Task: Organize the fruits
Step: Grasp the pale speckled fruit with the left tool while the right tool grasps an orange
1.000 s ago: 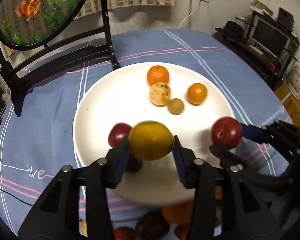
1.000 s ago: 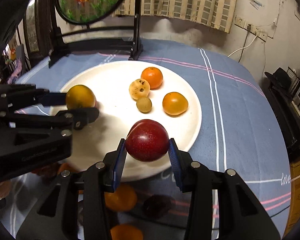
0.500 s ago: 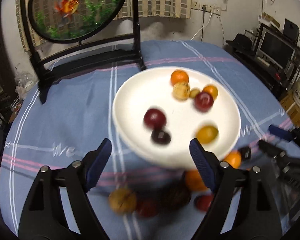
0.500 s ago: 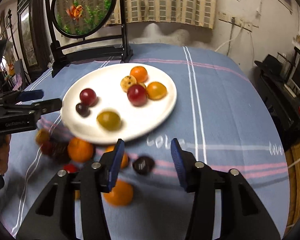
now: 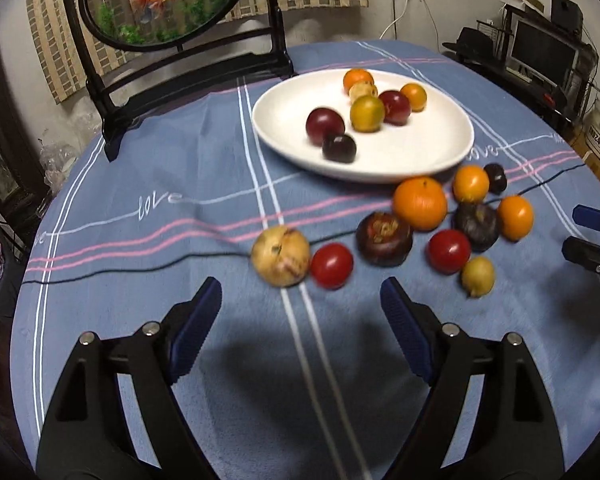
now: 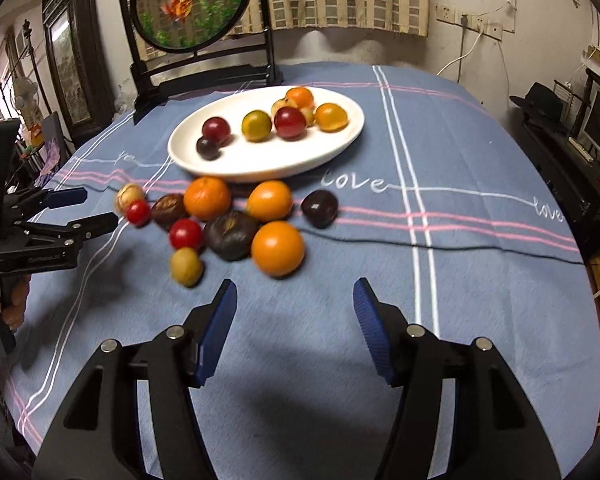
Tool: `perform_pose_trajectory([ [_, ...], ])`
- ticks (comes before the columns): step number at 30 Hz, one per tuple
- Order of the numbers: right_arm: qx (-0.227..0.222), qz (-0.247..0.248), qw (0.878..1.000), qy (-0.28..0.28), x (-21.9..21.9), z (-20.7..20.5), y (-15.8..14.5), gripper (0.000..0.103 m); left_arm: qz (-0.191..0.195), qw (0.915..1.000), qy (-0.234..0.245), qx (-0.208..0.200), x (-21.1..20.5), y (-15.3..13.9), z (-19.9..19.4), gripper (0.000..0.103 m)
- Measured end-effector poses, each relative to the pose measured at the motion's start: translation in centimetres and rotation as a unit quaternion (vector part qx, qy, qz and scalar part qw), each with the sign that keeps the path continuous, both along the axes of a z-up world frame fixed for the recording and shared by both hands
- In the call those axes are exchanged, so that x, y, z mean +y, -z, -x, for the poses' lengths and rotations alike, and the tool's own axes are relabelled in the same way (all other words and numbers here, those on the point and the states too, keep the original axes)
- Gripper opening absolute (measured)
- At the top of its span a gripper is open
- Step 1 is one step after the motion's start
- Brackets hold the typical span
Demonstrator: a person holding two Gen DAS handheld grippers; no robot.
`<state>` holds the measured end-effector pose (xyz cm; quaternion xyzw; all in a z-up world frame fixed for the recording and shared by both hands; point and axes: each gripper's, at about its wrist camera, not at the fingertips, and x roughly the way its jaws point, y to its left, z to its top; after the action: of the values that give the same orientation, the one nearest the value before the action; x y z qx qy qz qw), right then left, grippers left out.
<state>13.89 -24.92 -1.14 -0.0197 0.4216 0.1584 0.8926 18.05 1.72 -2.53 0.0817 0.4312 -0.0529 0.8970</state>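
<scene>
White plate (image 5: 456,148), upper centre of my left view, holds several fruits already, about ten loose fruits (image 5: 420,203) wait on the worktop (image 5: 140,184), and my left hand-held gripper (image 5: 300,318) is empty, wide apart. From my right view the pile (image 6: 278,248) sits mid-left below the plate, and my right hand-held gripper (image 6: 295,320) is opening with nothing between its jaws.

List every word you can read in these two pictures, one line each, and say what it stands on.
"love": stitched in white on the blue tablecloth, beside the white plate.
"love": again at the cloth's right edge.
White lettering on the left gripper: too blurred to read.
</scene>
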Motion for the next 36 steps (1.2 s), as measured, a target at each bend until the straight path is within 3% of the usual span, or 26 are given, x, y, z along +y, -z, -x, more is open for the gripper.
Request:
perform_pose_trajectory([
  [9,0.018,0.004,1.000,-0.021,1.2,-0.2,1.3,0.061,0.009,0.9995,-0.014,0.026,2.6,2.3,-1.3,0.082],
  [13,0.023,0.004,0.999,-0.024,1.6,-0.4,1.7,0.061,0.010,0.9994,-0.006,0.033,2.8,3.1,-2.3,0.077],
  [20,0.028,0.008,0.999,-0.029,2.0,-0.8,2.0,0.061,0.009,0.9996,0.012,0.025,2.6,3.3,-4.6,0.075],
  [21,0.029,0.010,0.999,-0.029,2.1,-0.9,2.0,0.061,0.010,0.9995,0.015,0.024,2.6,3.3,-4.9,0.073],
  [22,0.030,0.011,0.999,-0.029,2.1,-1.0,2.0,0.061,0.019,0.9993,0.023,0.025,2.6,3.3,-5.3,0.064],
  [23,0.030,0.012,0.999,-0.028,2.1,-1.1,2.0,0.061,0.028,0.9988,0.030,0.026,2.5,3.2,-5.4,0.048],
  [25,0.030,0.014,0.999,-0.028,2.2,-1.3,2.0,0.061,0.030,0.9987,0.035,0.021,2.0,2.9,-5.3,0.040],
  [27,0.029,0.016,0.999,-0.027,2.3,-1.5,2.0,0.061,0.024,0.9990,0.032,0.022,1.7,2.8,-5.1,0.039],
  [31,0.030,0.029,0.999,-0.022,2.6,-2.4,2.1,0.061,0.060,0.9972,0.033,0.030,1.9,2.1,-3.8,0.039],
  [36,0.033,0.052,0.998,-0.017,3.5,-4.2,2.5,0.060,0.065,0.9967,0.043,0.021,1.3,1.0,-2.5,0.040],
])
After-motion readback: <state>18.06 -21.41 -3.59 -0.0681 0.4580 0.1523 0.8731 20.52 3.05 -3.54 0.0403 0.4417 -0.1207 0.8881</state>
